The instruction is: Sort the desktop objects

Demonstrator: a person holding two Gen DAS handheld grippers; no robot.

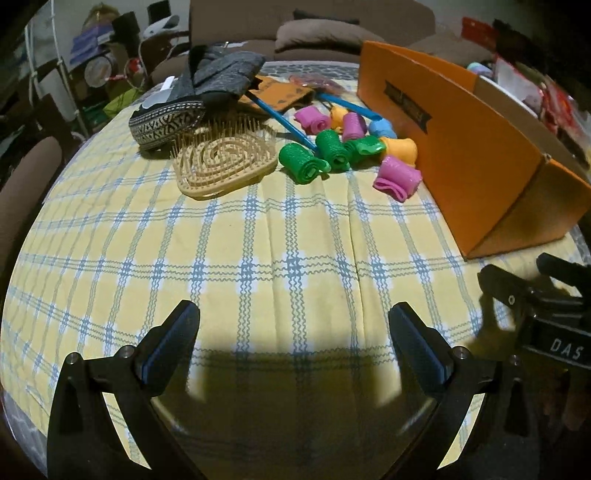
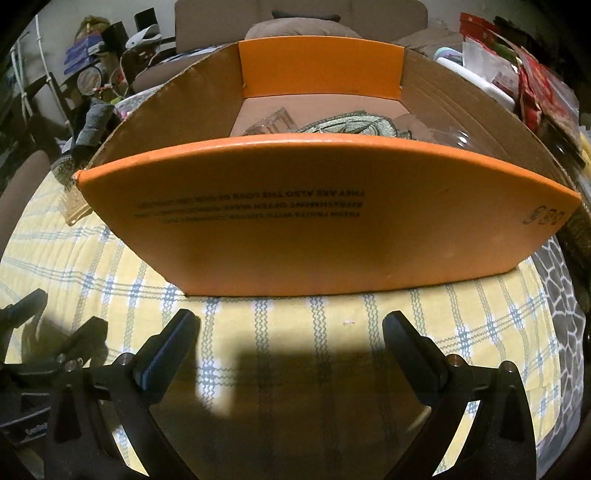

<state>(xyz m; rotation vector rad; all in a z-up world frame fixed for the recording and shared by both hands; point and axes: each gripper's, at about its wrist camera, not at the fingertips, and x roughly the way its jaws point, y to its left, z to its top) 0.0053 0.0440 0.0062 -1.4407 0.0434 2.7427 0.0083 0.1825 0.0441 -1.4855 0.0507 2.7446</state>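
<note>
My left gripper point(image 1: 293, 314) is open and empty, low over the checked cloth, well short of the objects. Ahead of it lie a tan bristle hairbrush point(image 1: 225, 162), a patterned grey shoe point(image 1: 184, 107), several green point(image 1: 301, 160), pink point(image 1: 397, 179), orange and blue hair rollers, and blue sticks point(image 1: 284, 123). The orange cardboard box point(image 1: 454, 147) stands to their right. My right gripper point(image 2: 290, 325) is open and empty, facing the box's near wall point(image 2: 332, 214). Inside the box I see a patterned item point(image 2: 347, 127) and clear glass point(image 2: 271, 122).
The yellow and blue checked cloth point(image 1: 258, 251) covers the table. The right gripper's body point(image 1: 546, 314) shows at the left view's right edge. Chairs, a sofa point(image 1: 321, 33) and cluttered shelves stand beyond the table; red packets point(image 2: 532, 85) lie right of the box.
</note>
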